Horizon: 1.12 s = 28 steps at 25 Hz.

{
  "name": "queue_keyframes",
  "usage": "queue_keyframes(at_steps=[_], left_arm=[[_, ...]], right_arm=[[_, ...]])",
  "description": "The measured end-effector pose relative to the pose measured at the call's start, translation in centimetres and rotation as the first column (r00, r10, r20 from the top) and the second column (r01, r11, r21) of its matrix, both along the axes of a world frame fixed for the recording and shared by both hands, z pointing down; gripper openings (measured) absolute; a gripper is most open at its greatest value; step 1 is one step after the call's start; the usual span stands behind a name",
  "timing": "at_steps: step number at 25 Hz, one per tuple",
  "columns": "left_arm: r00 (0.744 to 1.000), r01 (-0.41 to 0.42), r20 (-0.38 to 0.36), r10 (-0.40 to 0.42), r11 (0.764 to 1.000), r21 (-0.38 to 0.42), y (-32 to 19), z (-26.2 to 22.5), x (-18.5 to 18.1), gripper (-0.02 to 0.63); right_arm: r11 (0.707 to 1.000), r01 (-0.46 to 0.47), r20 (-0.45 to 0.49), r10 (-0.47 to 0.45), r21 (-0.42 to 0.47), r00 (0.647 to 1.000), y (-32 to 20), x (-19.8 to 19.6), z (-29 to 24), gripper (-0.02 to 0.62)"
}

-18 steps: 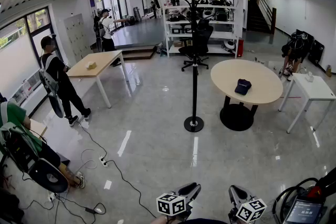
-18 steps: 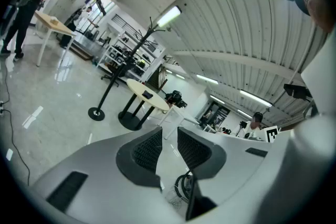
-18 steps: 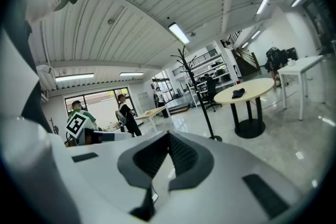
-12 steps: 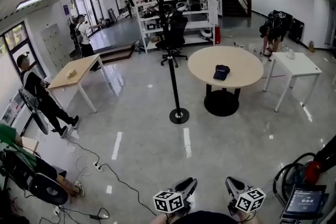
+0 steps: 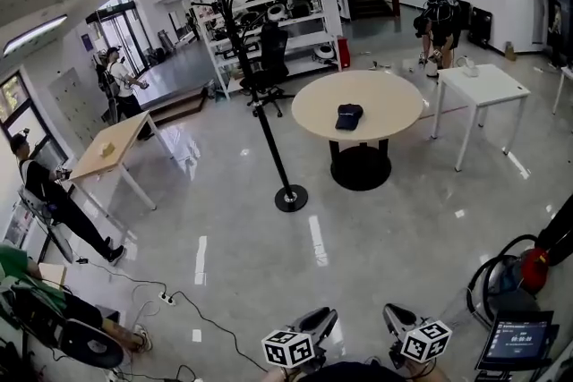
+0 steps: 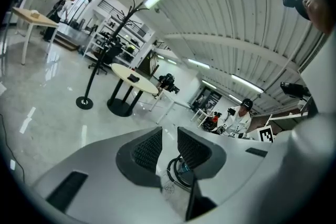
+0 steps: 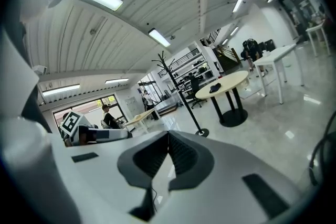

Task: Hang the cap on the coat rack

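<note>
1. Coat rack (image 5: 269, 136), left of centre: it has slid leftward in the head view and looks bare, though it is small and far off.
2. Left gripper (image 5: 320, 319), bottom edge: jaws slightly spread, empty.
3. Cap (image 5: 348, 115), on the round table (image 5: 313, 107), now nearer centre; pickup not begun.
4. Right gripper (image 5: 400, 319), bottom edge: jaws pressed together, empty.

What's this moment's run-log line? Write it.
cap: on round table | coat rack: on floor beside table | left tool: open, empty | right tool: shut, empty
</note>
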<state>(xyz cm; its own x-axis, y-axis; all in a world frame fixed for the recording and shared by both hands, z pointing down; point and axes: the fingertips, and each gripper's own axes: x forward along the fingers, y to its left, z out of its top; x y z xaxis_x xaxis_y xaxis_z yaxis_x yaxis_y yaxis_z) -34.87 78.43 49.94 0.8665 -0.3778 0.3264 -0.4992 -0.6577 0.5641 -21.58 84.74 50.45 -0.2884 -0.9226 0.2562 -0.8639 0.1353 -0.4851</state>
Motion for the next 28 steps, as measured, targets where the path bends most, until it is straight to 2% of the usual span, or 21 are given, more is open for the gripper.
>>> queue_keyframes(at_steps=[10, 17, 22, 28], left_arm=[[0.999, 0.026, 0.025, -0.027, 1.000, 0.016, 0.9, 0.3, 1.8, 0.097], [0.999, 0.051, 0.016, -0.051, 0.999, 0.000, 1.7, 0.8, 3.6, 0.097], [0.997, 0.072, 0.020, -0.072, 0.997, -0.023, 0.6, 1.5, 3.7, 0.097], [1.000, 0.014, 0.004, -0.014, 0.999, -0.032, -2.7, 2.5, 4.8, 0.097]], right_arm=[[0.999, 0.026, -0.046, -0.024, 0.045, 0.999, 0.1, 1.6, -0.1, 0.005], [0.997, 0.072, -0.043, -0.071, 0.022, 0.997, 0.4, 2.6, 0.9, 0.005], [0.997, 0.071, -0.047, -0.070, 0.008, 0.996, -0.6, 3.5, 1.2, 0.005], [0.999, 0.029, -0.064, -0.030, -0.015, 0.998, -3.6, 3.9, 2.1, 0.005]])
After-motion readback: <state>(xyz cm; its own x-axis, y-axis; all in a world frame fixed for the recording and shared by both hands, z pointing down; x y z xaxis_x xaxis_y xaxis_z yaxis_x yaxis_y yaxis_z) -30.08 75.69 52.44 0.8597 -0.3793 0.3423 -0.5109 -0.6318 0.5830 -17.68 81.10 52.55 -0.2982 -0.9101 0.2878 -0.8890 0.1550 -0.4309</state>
